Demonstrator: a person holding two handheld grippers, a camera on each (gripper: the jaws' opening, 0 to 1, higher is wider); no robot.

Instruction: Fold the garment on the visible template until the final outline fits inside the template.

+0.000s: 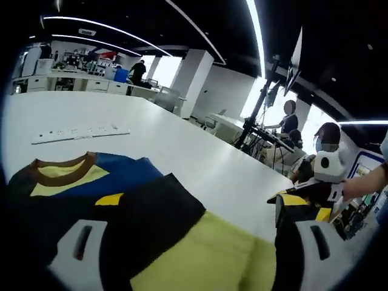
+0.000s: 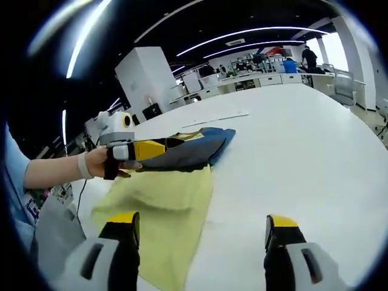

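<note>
Both my right gripper jaws spread wide, lower frame, over white table, left gripper pinching folded navy, yellow and black garment at centre-left, my hand behind it.

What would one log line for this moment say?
left gripper: over garment, grip unclear | right gripper: open, hovering | table: garment partly folded

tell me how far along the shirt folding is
Partly done: the garment lies on the white table with its dark blue part already doubled over the yellow. In hand: the left claw sits at the folded dark edge; the right claw is open. The template's outline isn't discernible, so the fit is unconfirmed.
</note>
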